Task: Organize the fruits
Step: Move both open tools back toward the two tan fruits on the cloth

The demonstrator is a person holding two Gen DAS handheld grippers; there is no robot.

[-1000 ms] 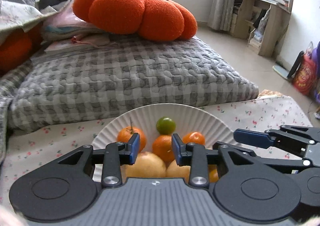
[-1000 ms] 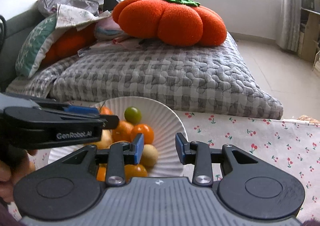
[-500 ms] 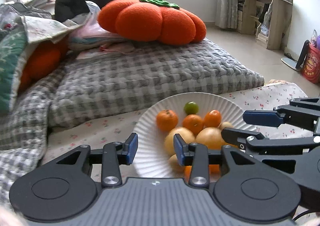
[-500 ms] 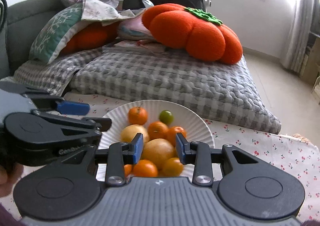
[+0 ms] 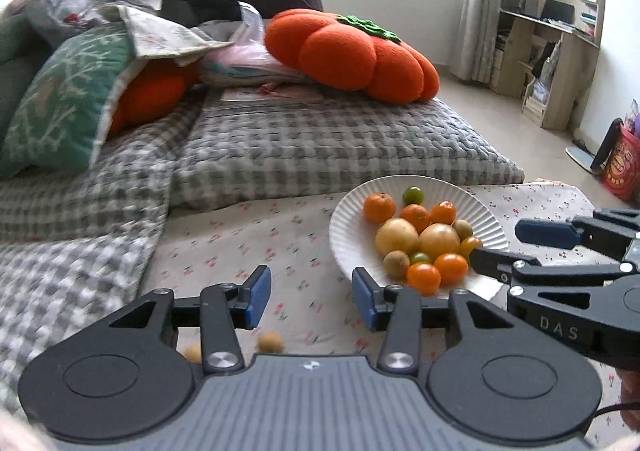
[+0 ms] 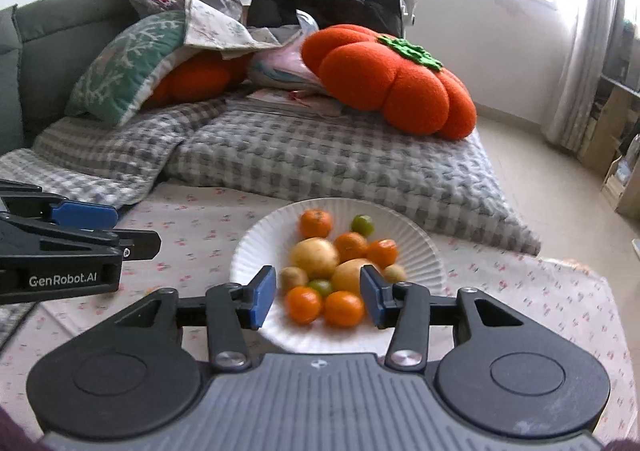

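A white ribbed plate (image 5: pixel 352 211) (image 6: pixel 256 247) sits on the cherry-print cloth and holds several fruits: oranges (image 5: pixel 379 207), two yellow round fruits (image 5: pixel 397 236), small green ones and brown kiwis. Two small brown fruits (image 5: pixel 271 342) lie loose on the cloth, just under my left gripper. My left gripper (image 5: pixel 310 297) hangs left of the plate, its jaws opening with nothing between them. My right gripper (image 6: pixel 317 299) hovers above the plate's near rim, jaws opening and gripping nothing; the fruits lie lower, beyond the pads. Each gripper also shows in the other's view: the right gripper (image 5: pixel 498 244) and the left gripper (image 6: pixel 136 229).
Behind the plate lies a grey checked quilt (image 5: pixel 320 147) with an orange pumpkin cushion (image 5: pixel 352 55) on top. A green patterned pillow (image 5: pixel 60 103) leans at the left. A wooden shelf (image 5: pixel 560 63) and a red bag (image 5: pixel 624 167) stand on the floor at the right.
Both grippers have drawn back and risen from over the plate, and their jaws have widened. In the left wrist view the plate has slid to the right, and two loose brown fruits have come into sight.
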